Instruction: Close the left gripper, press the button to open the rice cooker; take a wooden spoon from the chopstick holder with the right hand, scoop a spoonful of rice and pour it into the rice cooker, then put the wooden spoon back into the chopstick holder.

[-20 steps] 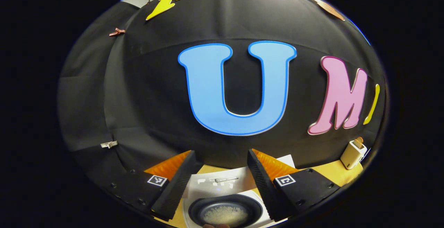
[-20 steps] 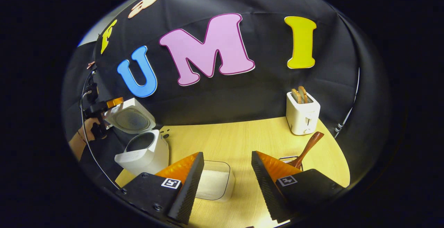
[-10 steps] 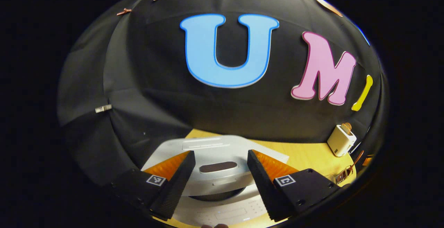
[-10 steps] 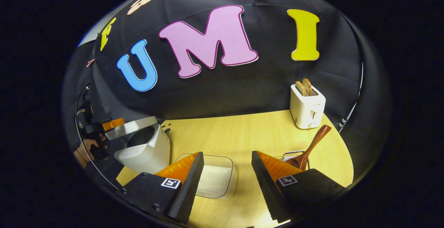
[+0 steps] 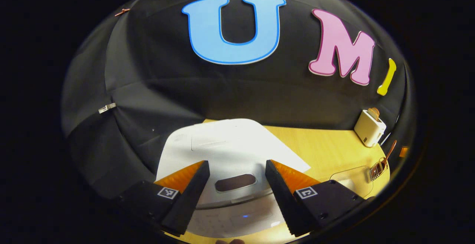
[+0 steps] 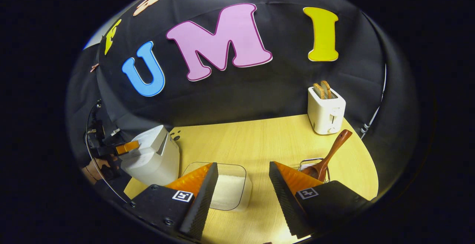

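Note:
The white rice cooker (image 5: 230,144) sits with its lid down; a dark oval recess (image 5: 235,182) lies between my left gripper's fingers. My left gripper (image 5: 234,173) is open and rests low over the lid's front. In the right gripper view the cooker (image 6: 152,157) stands at the left, closed, with the left gripper (image 6: 126,147) on its lid and a hand (image 6: 98,164) behind it. The wooden spoon (image 6: 330,155) leans in the wire chopstick holder (image 6: 311,161) at the right. My right gripper (image 6: 243,173) hangs open above the clear box of rice (image 6: 232,192), holding nothing.
A white toaster (image 6: 326,111) with bread slices stands at the back right of the yellow table (image 6: 252,140). The left gripper view has the toaster (image 5: 369,128), the spoon (image 5: 389,151) and the rice box (image 5: 352,175) at its right edge. Black cloth walls off the back.
The cooker's lid has swung down from open to closed, with my left gripper following it down. The pot with rice inside is now covered. My right gripper barely moved.

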Demonstrator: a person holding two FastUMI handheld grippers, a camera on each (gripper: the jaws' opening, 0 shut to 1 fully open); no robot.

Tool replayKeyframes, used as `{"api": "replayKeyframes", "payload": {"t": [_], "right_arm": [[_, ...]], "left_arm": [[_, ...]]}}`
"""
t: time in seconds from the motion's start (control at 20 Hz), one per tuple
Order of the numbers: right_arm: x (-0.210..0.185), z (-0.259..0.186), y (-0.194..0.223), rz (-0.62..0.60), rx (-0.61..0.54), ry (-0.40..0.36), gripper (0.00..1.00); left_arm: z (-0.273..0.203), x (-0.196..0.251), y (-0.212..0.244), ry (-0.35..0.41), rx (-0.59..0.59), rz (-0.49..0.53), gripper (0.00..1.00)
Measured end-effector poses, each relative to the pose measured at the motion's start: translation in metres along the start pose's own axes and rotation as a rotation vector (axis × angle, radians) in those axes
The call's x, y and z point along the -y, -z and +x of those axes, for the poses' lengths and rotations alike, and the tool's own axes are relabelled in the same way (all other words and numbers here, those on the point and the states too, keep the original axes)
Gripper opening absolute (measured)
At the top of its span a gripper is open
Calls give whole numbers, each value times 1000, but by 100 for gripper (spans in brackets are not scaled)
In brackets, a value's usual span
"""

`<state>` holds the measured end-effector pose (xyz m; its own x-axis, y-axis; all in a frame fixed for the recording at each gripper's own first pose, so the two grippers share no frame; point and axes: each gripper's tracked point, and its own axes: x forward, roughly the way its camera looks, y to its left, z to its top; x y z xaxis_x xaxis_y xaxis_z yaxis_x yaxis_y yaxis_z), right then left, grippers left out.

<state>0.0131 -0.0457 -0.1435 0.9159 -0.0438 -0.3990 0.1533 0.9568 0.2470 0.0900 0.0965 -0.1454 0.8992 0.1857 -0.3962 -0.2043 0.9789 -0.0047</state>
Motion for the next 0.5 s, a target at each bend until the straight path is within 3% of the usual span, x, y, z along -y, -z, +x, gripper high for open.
{"api": "replayKeyframes", "payload": {"t": [0.1, 0.5], "right_arm": [[2, 1, 2, 7, -4, 6, 86], [-10, 8, 4, 13, -9, -5, 86]], "left_arm": [[3, 1, 13, -6, -34, 25, 99], [8, 4, 13, 13, 39, 2, 100]]}}
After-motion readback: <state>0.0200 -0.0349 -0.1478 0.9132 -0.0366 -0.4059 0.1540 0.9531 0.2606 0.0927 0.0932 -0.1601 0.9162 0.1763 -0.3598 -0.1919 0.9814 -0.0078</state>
